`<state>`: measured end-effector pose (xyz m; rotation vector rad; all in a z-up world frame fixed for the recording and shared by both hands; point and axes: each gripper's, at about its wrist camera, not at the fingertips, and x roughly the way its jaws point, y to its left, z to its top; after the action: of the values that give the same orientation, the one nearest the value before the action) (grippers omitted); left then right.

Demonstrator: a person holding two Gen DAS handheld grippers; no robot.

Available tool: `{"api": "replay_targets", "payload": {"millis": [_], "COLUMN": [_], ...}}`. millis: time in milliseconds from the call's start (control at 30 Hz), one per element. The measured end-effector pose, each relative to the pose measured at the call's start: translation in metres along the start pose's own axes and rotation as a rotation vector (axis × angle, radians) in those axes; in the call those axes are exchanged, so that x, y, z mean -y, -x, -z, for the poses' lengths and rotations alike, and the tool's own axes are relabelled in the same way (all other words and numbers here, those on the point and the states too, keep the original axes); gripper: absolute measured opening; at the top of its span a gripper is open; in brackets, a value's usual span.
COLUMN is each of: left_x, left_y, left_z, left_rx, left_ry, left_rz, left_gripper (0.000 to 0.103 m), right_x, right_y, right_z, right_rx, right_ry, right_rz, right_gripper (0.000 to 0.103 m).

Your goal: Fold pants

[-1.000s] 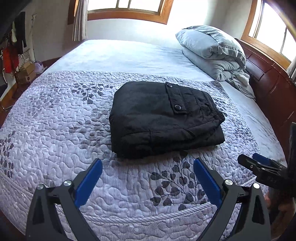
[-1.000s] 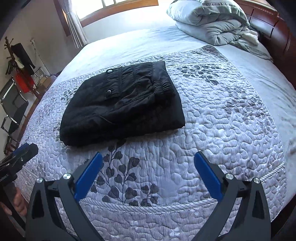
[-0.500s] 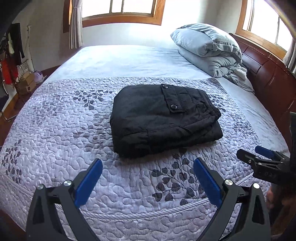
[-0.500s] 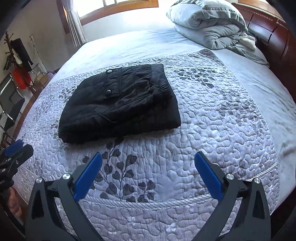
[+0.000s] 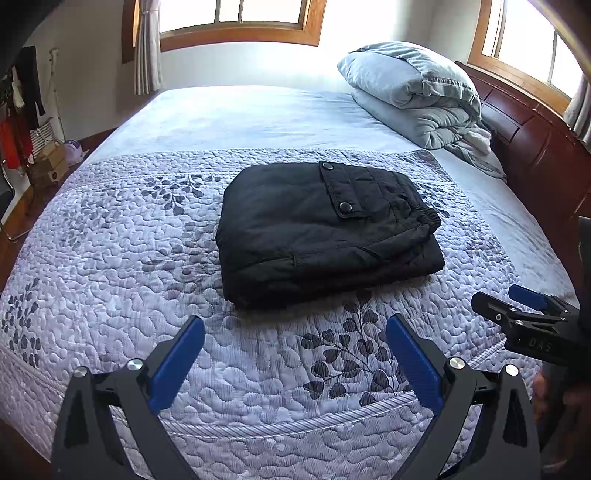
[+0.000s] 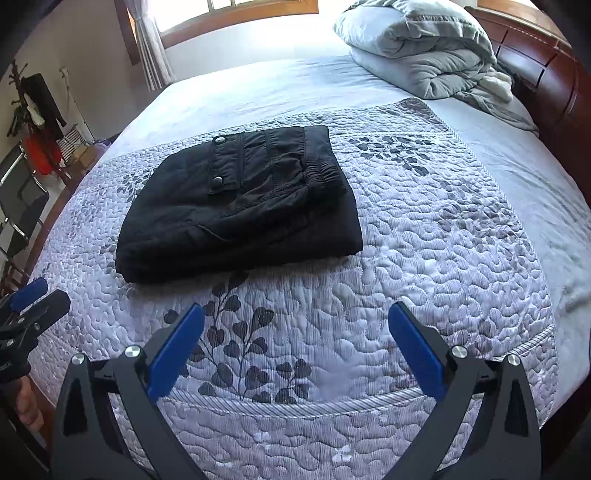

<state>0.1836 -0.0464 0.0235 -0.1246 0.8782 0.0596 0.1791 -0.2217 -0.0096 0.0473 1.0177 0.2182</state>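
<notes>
1. The left gripper (image 5: 295,345) is hanging over the near edge of the bed with its blue fingers (image 5: 177,363) spread wide apart and nothing between them. It is sitting a bit farther back and higher than a second ago, so more of the bed is showing.
2. The right gripper (image 6: 295,341) is also wide apart and holding nothing. It has pulled back a little too, and the pants are looking smaller in its view than before.
3. Each gripper is peeking into the side of the other one's view.
4. The black pants (image 5: 325,229) are lying folded in a neat stack on the quilt (image 5: 110,258), well apart from both grippers. They have not moved. A pocket flap with two snaps is showing on top.
5. The quilt is pale purple with bumpy stitching and gray leaf shapes.
6. Past the quilt, a plain light blue sheet (image 5: 240,114) is covering the bed.
7. A gray folded blanket (image 5: 417,96) is piled at the far right, beside the dark wooden headboard (image 5: 532,147).
8. Sun is shining through the wood-framed window (image 5: 240,18) at the back, and a curtain (image 5: 147,48) is hanging beside it.
</notes>
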Motion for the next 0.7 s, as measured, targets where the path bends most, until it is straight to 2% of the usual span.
{"api": "replay_targets", "payload": {"millis": [700], "left_x": [0.0049], "left_y": [-0.0013], "left_z": [0.0012], "left_rx": [-0.010], "left_ry": [-0.011], "left_rz": [0.014], "left_gripper": [0.099], "right_x": [0.0003], "right_y": [0.0027], "right_z": [-0.0021], "right_rx": [-0.003], "right_ry": [0.011], "right_rz": [0.013], "right_gripper": [0.100]}}
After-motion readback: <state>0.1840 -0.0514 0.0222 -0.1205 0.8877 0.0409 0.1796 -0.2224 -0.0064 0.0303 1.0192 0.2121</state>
